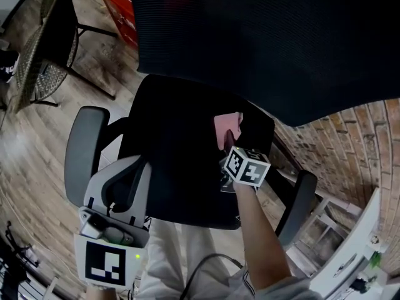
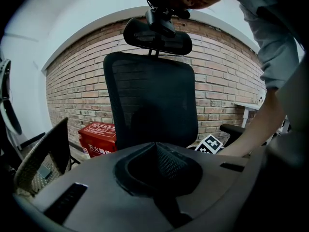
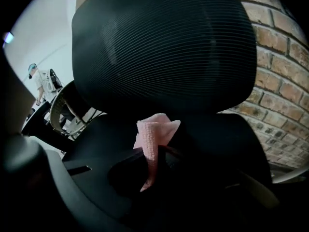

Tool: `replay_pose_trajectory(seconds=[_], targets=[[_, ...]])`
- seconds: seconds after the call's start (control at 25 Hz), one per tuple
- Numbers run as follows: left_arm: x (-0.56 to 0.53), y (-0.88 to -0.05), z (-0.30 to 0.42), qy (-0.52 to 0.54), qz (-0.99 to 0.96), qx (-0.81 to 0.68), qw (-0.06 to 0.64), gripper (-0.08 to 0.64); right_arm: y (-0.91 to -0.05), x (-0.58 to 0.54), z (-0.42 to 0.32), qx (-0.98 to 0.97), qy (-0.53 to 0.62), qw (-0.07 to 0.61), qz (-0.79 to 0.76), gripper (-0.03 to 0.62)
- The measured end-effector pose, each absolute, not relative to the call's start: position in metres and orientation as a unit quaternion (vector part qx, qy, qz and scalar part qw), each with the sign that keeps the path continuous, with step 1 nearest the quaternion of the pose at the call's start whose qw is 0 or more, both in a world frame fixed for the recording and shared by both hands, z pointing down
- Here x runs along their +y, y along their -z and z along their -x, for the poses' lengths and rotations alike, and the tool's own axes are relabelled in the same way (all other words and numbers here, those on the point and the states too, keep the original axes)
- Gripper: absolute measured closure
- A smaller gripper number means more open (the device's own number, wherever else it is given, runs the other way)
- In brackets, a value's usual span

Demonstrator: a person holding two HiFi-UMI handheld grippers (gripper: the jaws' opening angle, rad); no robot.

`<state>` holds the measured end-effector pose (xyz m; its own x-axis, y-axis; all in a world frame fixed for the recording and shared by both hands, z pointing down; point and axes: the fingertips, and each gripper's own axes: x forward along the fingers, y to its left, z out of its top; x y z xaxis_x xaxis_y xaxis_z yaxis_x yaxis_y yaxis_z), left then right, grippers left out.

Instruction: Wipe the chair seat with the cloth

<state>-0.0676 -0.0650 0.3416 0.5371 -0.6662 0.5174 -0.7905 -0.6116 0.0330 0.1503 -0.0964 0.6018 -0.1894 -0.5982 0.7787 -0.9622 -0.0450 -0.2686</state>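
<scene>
Room: You are standing over a black office chair on a floor [image 1: 106, 61] of wood planks. A brick wall [image 1: 350, 142] runs along your right side.
Other things: A red box [image 1: 119, 5] sits on the floor behind the chair. A woven chair [image 1: 44, 49] stands off to your left.
Chair: The seat [image 1: 181, 167] is black and wide. The backrest [image 1: 269, 36] is black mesh with thin lines running across it. A gray armrest [image 1: 84, 152] sticks out past the seat's left edge.
Cloth look: The cloth [image 1: 226, 125] is small, pink and fuzzy like a towel. It is bunched up into a fold.
Cloth place: It is over the back half of the seat, closer to the right edge and near the backrest. I can't tell if it presses on the seat.
Right gripper: Your right gripper [image 3: 153, 153] has its fingers squeezed tight on the cloth. Part of the cloth pokes up past the fingertips, and a thin strip hangs down between them.
Left gripper: Your left gripper [image 2: 155, 151] is by the seat's front left corner, just beside the gray armrest. Its fingers are closed together with nothing in them.
</scene>
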Motion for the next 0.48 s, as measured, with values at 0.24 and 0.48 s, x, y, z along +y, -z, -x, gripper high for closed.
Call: replay_pose_trajectory(seconds=[0.24,0.48], targets=[[-0.059,-0.346,0.088,-0.237,-0.859,-0.432,0.142,0.541,-0.604,-0.089,-0.085,-0.691,-0.417,0.217,-0.549,0.54],[-0.054,-0.344,0.106,-0.233,-0.854,-0.441,0.144,0.541,-0.598,-0.08,0.0,-0.745,-0.413,0.225,-0.474,0.54]])
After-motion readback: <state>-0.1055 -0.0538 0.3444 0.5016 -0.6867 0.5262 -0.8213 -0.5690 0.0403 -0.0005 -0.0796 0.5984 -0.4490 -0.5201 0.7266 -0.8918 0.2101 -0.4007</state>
